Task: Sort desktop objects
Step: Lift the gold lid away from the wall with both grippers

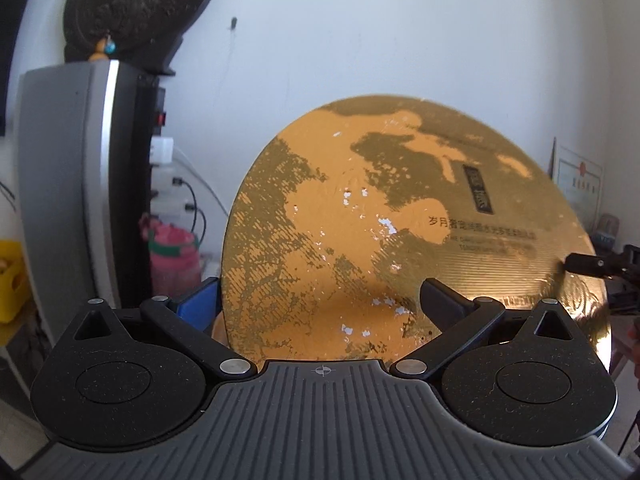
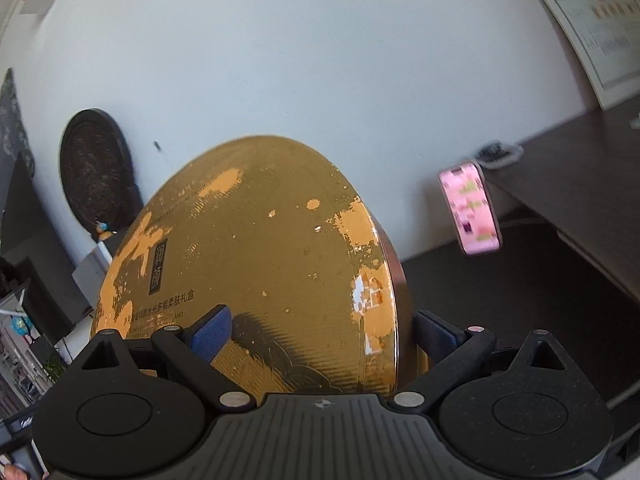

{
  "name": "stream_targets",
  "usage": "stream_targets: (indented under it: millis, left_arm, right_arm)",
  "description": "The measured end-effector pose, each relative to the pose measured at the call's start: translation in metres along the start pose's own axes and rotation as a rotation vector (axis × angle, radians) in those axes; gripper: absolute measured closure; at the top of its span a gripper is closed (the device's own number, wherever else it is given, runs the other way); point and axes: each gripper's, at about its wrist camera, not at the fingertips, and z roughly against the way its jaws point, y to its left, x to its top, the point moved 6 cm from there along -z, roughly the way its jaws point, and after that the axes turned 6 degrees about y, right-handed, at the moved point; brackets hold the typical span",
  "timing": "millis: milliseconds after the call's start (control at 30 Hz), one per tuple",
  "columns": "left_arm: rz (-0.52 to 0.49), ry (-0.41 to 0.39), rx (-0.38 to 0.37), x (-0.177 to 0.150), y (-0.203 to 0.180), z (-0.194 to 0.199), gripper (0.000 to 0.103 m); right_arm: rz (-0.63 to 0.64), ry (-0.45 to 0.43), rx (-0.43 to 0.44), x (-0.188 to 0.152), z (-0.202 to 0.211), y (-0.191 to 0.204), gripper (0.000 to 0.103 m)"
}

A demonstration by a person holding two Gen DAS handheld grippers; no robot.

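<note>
A round, worn gold gift box (image 1: 360, 220) with printed Chinese text is held upright on its edge, lifted in front of a white wall. My left gripper (image 1: 320, 304) is shut on its lower rim, the blue pad (image 1: 196, 300) behind the box and the other finger in front of its face. The right gripper's black finger (image 1: 592, 264) shows at the box's right edge. In the right wrist view the same gift box (image 2: 260, 260) fills the middle, and my right gripper (image 2: 324, 332) is shut on its rim with one blue pad (image 2: 212, 332) on either side.
A grey and black appliance (image 1: 68, 180) stands at the left with a dark round plaque (image 1: 136, 4) on top and a pink bottle (image 1: 176, 256) beside it. To the right are a dark desk (image 2: 560, 184), a pink-screened phone (image 2: 472, 208) and a framed certificate (image 2: 600, 28).
</note>
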Motion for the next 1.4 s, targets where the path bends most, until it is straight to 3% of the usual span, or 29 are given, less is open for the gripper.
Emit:
stream_targets:
  millis: [167, 533, 733, 1100, 1400]
  left_arm:
    - [-0.008, 0.057, 0.029, -0.018, -0.004, -0.009, 0.001]
    - [0.039, 0.164, 0.052, -0.046, 0.002, -0.037, 0.001]
    - [0.033, 0.167, 0.040, -0.049, -0.001, -0.048, 0.001]
    - [0.076, 0.154, 0.079, -0.028, 0.033, -0.078, 0.001]
    - [0.087, 0.164, 0.102, -0.025, 0.042, -0.106, 0.001]
  right_arm:
    - [-0.053, 0.080, -0.032, -0.019, -0.014, -0.016, 0.005]
    - [-0.059, 0.151, -0.083, -0.035, -0.022, -0.023, 0.005]
    - [-0.074, 0.163, -0.100, -0.035, -0.029, -0.030, 0.005]
    - [-0.082, 0.211, -0.073, -0.015, -0.088, -0.019, 0.005]
    - [-0.130, 0.230, -0.086, -0.022, -0.116, -0.029, 0.005]
